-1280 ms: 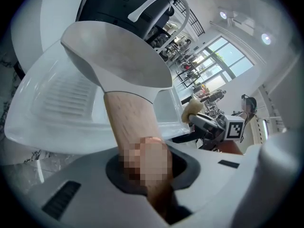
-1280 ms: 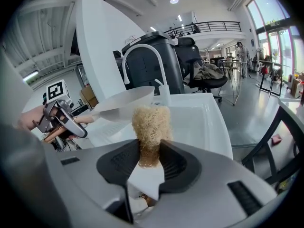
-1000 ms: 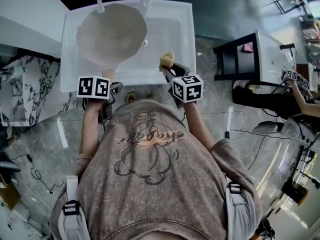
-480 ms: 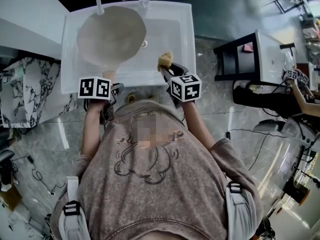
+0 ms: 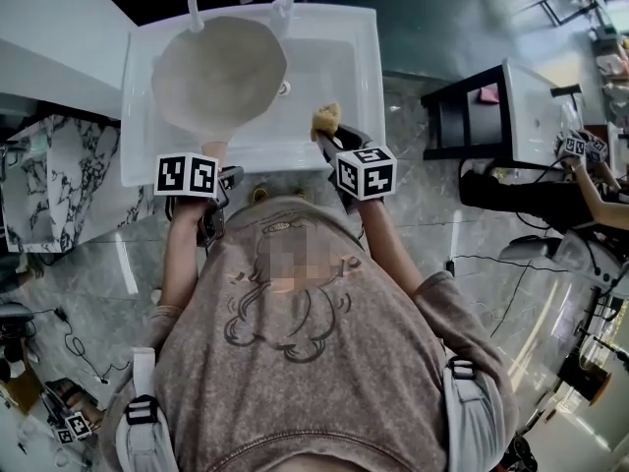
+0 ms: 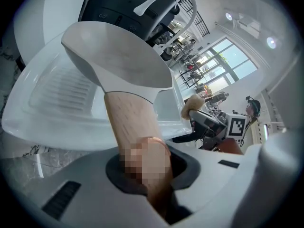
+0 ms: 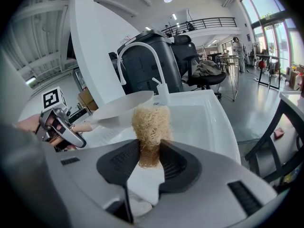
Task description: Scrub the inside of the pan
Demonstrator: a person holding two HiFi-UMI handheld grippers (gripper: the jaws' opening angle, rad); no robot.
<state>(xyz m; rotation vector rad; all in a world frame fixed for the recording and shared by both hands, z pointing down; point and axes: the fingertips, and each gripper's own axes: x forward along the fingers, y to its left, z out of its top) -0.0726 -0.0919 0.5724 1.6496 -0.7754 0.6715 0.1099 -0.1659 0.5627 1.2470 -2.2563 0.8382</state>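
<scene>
1. The left tool (image 6: pixel 142 167) was clamped on the wooden handle (image 6: pixel 127 120), holding the pan (image 5: pixel 218 72) over the sink's (image 5: pixel 368 77) left side.
2. The right tool (image 7: pixel 149 161) pinched a soft scrubber (image 7: pixel 151 123) near the sink's front edge.
3. The pan looked rigid and probably front-heavy, so the handle seemed the best place to hold it.

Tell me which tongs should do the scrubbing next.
Right. The right tongs are shut on the fibrous scrubber, just beside the pan over the sink. The left tongs are shut on the pan's wooden handle, holding it up, so they are best left steadying it.
</scene>
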